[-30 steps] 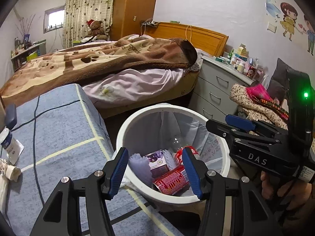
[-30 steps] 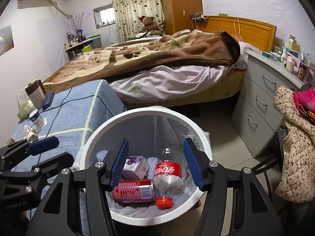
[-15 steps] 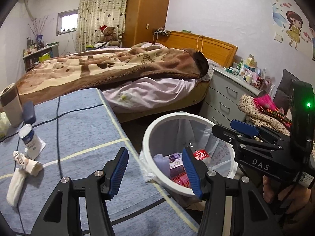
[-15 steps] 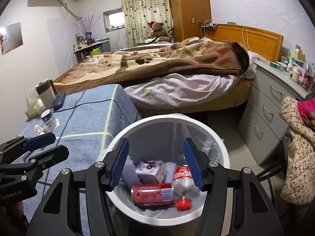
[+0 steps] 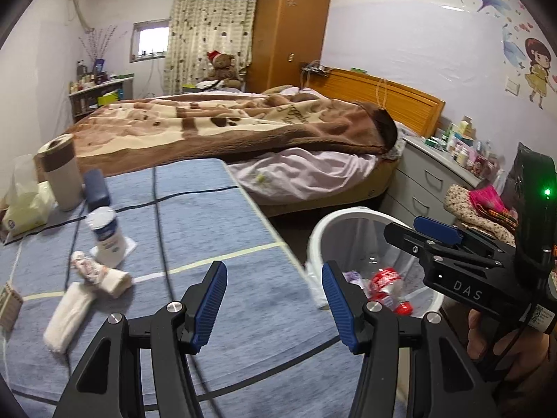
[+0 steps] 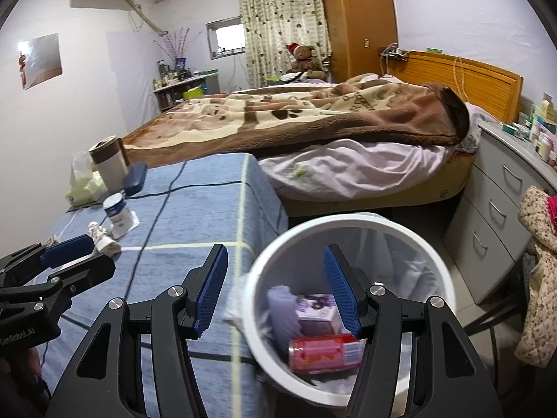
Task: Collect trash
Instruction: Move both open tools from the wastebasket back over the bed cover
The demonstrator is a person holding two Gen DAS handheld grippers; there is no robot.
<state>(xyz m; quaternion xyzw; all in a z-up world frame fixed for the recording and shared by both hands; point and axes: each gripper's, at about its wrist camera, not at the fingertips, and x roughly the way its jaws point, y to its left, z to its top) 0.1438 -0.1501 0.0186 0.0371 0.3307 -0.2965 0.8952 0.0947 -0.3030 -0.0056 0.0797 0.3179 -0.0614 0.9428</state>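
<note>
A white trash bin [image 6: 348, 223] with a clear liner stands beside the blue-clothed table [image 5: 195, 230]. Inside it lie a red can [image 6: 323, 348], a purple carton [image 6: 318, 313] and a cola bottle [image 5: 384, 277]. On the table lie crumpled white wrappers [image 5: 94, 278] and a small white bottle [image 5: 106, 235]. My left gripper [image 5: 275, 303] is open and empty over the table's near right edge. My right gripper [image 6: 276, 292] is open and empty over the bin's left rim; it also shows in the left wrist view [image 5: 435, 237].
A tall cup [image 5: 61, 170], a dark blue case [image 5: 95, 184] and a tissue pack [image 5: 24, 205] stand at the table's far left. A bed [image 5: 243, 132] lies behind. A grey drawer unit [image 6: 497, 202] and a chair with clothes [image 6: 539, 264] stand right of the bin.
Both grippers have swung left, away from over the bin and toward the table. The wrappers and white bottle have come into fuller view. Both stay open and empty.
</note>
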